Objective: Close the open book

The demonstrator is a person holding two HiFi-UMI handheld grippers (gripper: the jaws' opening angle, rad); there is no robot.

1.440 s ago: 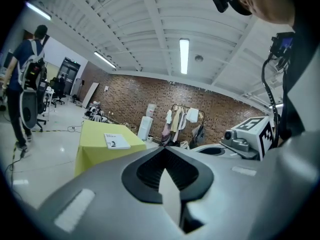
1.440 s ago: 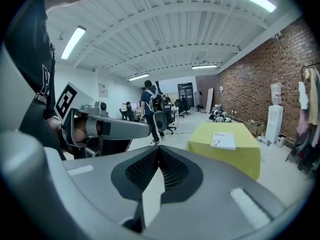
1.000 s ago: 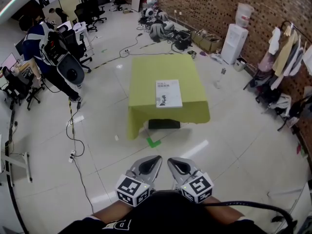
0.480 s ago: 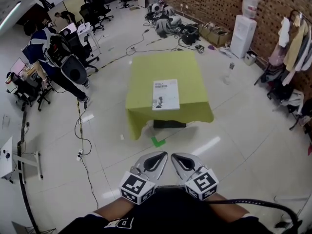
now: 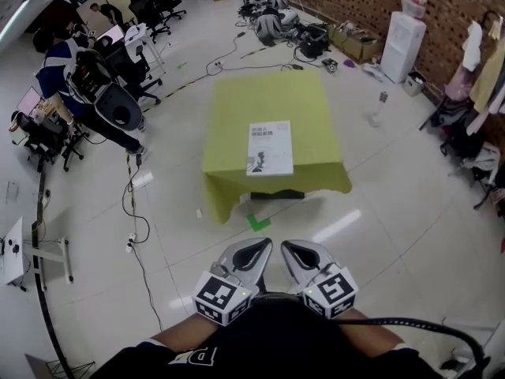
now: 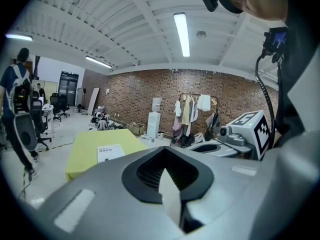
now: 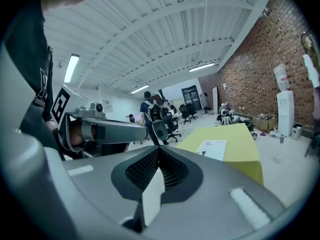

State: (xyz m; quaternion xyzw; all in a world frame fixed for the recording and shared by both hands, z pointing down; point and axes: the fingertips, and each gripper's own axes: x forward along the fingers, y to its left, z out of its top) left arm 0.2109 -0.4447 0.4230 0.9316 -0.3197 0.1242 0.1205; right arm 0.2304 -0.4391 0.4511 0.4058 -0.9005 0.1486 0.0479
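You are standing well back from the bench (image 5: 260,101), so the step in hand is judged to be the approach, not the closing itself. You are holding the left hand-held gripper (image 5: 251,253) and the right hand-held gripper (image 5: 304,254) side by side in front of your body. Both are clenched with nothing between the jaws.

To do this step well:
- Be heading for the near edge of the bench, where the yellow-green cloth is hanging down and the green tape mark (image 5: 258,223) is lying on the floor.
- Be watching the cable (image 5: 130,212) trailing over the floor at your left, which is likely a trip risk if you drift that way.
- Be releasing at least one hand-held gripper before you reach the bench. Clenched jaws probably cannot get under a cover or page.
- Be stopping square to the book, so that both hand-held grippers can reach it evenly.

The book (image 5: 270,148) is lying flat on the near half of the bench, close to its near edge and clear of the sides. It is showing a white face, with a dark line of print near the far end and a dark picture at the near left corner. From here it is reading as a single rectangle; whether a gutter or a folded-back cover is present cannot be made out.
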